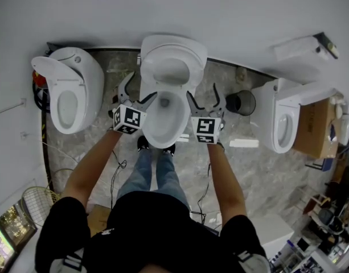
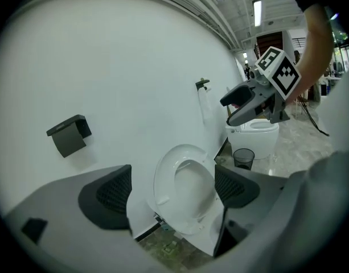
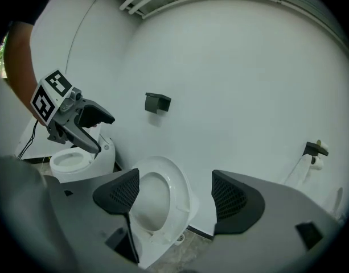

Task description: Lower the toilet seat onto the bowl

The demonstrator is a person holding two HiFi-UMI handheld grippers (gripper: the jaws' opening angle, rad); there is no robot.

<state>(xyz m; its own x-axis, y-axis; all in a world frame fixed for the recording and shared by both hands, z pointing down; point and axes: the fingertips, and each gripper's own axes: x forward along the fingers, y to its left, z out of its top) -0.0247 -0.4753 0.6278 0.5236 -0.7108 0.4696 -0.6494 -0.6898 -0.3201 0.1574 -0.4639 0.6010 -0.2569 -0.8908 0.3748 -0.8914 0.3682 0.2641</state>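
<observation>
- toilet seat (image 1: 171,67) stands upright against the wall, clear of the bowl (image 1: 163,127);
- left gripper (image 1: 141,89) and right gripper (image 1: 201,94) flank the bowl's rim, jaws wide, gripping nothing;
- floor (image 1: 259,169) lies open on both sides

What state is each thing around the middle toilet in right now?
Toilet seat: raised, standing up by the wall.
Toilet bowl: uncovered.
Left gripper: open, gripping nothing.
Right gripper: open, gripping nothing.
Waste bin: upright on the floor.
</observation>
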